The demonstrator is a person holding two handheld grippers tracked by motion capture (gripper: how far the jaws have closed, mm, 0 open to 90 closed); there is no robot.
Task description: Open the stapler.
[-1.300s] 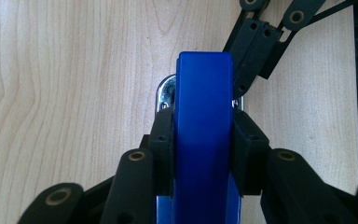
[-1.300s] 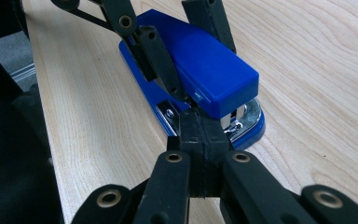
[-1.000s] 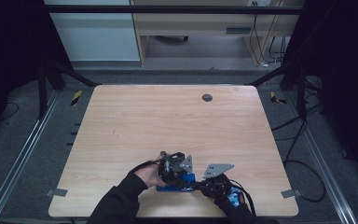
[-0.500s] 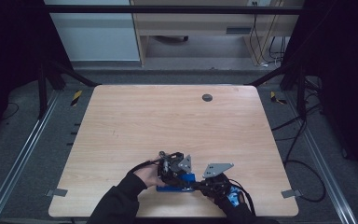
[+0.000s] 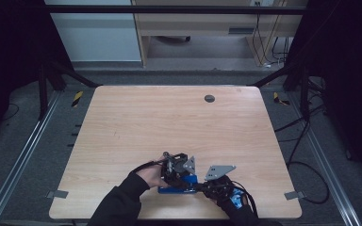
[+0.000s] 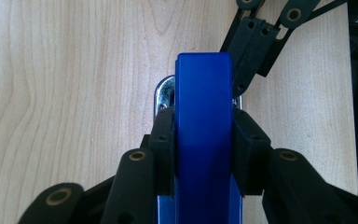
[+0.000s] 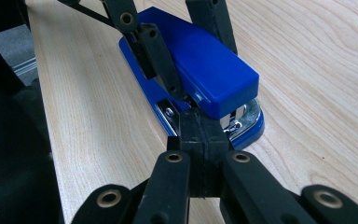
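A blue stapler lies on the wooden table close to its front edge. My left gripper comes down on it from above, shut on the stapler's blue top, one black pad on each side. My right gripper reaches in low from the right, its jaws pressed together with nothing visible between them. Their tip touches the stapler's chrome front end under the blue lid. In the high view, the left gripper and the right gripper meet at the stapler, each held by a hand in a dark sleeve.
A round dark grommet sits in the table near its far edge. The front edge runs just below the stapler. Cables trail over the floor at the right, and a wooden desk stands beyond the table.
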